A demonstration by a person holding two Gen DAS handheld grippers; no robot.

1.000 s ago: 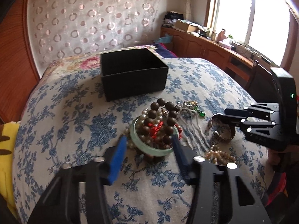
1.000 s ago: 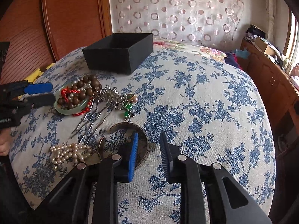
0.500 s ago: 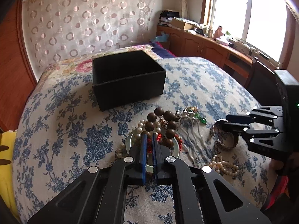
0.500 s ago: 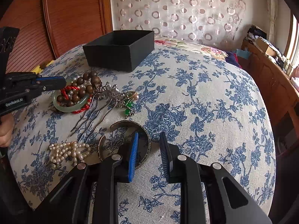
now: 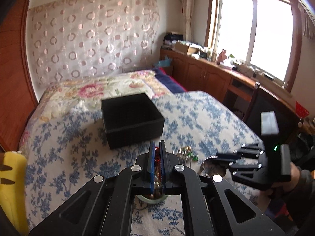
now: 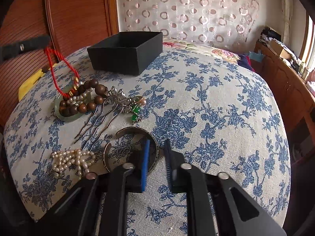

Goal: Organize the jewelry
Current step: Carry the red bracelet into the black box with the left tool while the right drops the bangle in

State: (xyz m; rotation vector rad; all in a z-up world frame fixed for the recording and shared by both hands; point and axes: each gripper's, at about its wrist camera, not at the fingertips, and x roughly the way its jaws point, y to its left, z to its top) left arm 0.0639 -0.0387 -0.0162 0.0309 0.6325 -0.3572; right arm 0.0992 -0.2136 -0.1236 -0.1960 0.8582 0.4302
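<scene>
My left gripper [image 5: 157,147] is shut on a red cord bracelet [image 5: 157,158] and lifts it; in the right wrist view the red cord [image 6: 59,68] hangs taut from the left gripper's fingers [image 6: 23,46] down to the pile. The pile holds a green jade bangle [image 6: 68,118], brown wooden beads [image 6: 94,92] and small pearls. An open black box [image 6: 126,51] stands behind it, also in the left wrist view [image 5: 132,118]. My right gripper [image 6: 156,147] is open around the rim of a metal cuff bangle [image 6: 137,131].
Silver hairpins [image 6: 102,118], a green-stone ornament [image 6: 135,112] and a pearl bracelet [image 6: 72,159] lie on the blue-flowered bedspread [image 6: 216,118]. A wooden headboard [image 6: 74,15] is at the left, cabinets [image 5: 206,74] under the window at the right. A yellow toy [image 5: 11,186] lies at the bed's edge.
My left gripper closed on the red cord bracelet in the pile and has risen, pulling the cord up. My right gripper has stayed open at the cuff bangle.
</scene>
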